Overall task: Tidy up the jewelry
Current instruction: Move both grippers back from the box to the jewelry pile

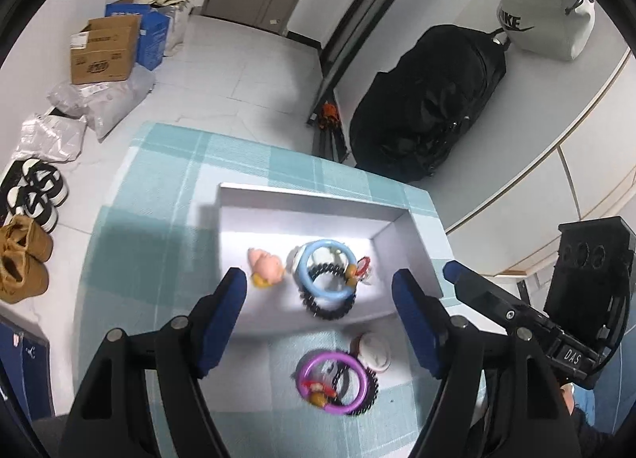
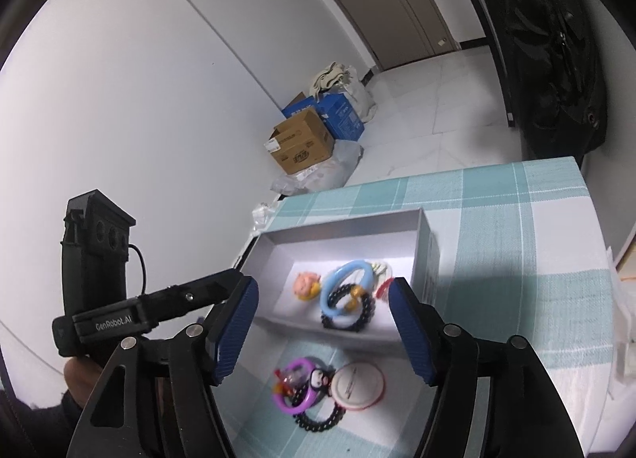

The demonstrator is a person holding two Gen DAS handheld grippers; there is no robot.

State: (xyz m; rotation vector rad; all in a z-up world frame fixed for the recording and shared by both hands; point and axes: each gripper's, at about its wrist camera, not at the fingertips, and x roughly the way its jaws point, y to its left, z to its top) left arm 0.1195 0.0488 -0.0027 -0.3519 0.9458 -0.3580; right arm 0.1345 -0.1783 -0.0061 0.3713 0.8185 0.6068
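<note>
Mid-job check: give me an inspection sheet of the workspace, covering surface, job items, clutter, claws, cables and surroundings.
Surface: table under a teal plaid cloth.
Job's things: open grey box holds a blue ring, a black beaded bracelet and a pink figure. On the cloth in front of the box lie a purple ring over another black bracelet, and a round white case.
Clutter: nothing seen beyond these on the cloth.
Claws: left claw and right claw both open, nothing between the pads.
Cables: one black cable on the left claw's handle.
Surroundings: cardboard boxes, shoes, black bag on the floor.
</note>
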